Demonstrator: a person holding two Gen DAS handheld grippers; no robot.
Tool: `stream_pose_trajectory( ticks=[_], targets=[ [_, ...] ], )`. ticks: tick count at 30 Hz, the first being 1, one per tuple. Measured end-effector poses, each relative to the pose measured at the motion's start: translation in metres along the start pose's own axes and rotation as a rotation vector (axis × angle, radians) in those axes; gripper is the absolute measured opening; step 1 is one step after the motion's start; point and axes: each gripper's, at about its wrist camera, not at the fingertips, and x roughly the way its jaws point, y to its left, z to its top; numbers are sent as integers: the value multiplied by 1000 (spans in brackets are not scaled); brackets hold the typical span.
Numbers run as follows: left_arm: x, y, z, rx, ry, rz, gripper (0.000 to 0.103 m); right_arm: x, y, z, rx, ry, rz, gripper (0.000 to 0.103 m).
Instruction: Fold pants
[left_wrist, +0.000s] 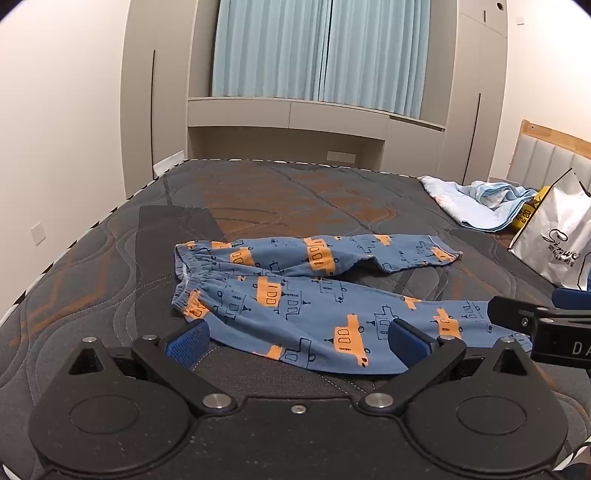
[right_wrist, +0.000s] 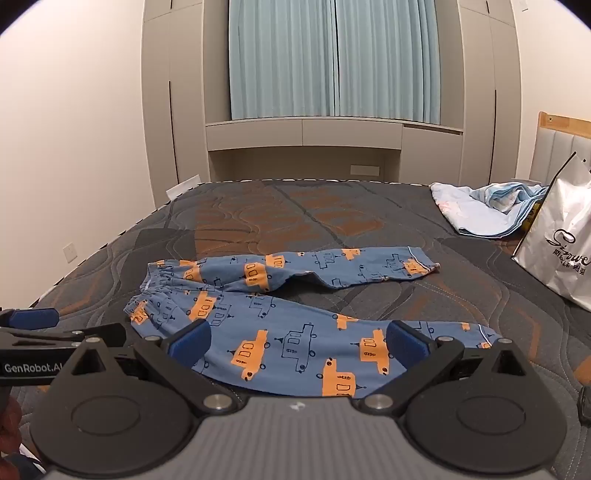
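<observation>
Blue child's pants (left_wrist: 295, 295) with orange vehicle prints lie spread on the dark quilted bed (left_wrist: 258, 199), waistband at the left, two legs running right, split apart in a V. They also show in the right wrist view (right_wrist: 280, 317). My left gripper (left_wrist: 297, 341) is open and empty, low over the near leg close to the waistband. My right gripper (right_wrist: 298, 343) is open and empty, over the near leg further right. The right gripper's finger shows at the left wrist view's right edge (left_wrist: 517, 317); the left gripper shows at the right wrist view's left edge (right_wrist: 44, 332).
A white shopping bag (left_wrist: 554, 236) stands at the bed's right side. A crumpled light-blue blanket (left_wrist: 476, 203) lies at the far right. A padded headboard (left_wrist: 546, 155) is on the right. Cabinets and curtains stand beyond the bed's far edge.
</observation>
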Motion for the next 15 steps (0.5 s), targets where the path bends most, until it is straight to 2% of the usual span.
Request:
stream_pose_trajectory(
  ticks=[15],
  targets=[
    [2, 3, 0, -24, 13, -11, 103, 1, 5, -2, -15, 5, 4, 103]
  ],
)
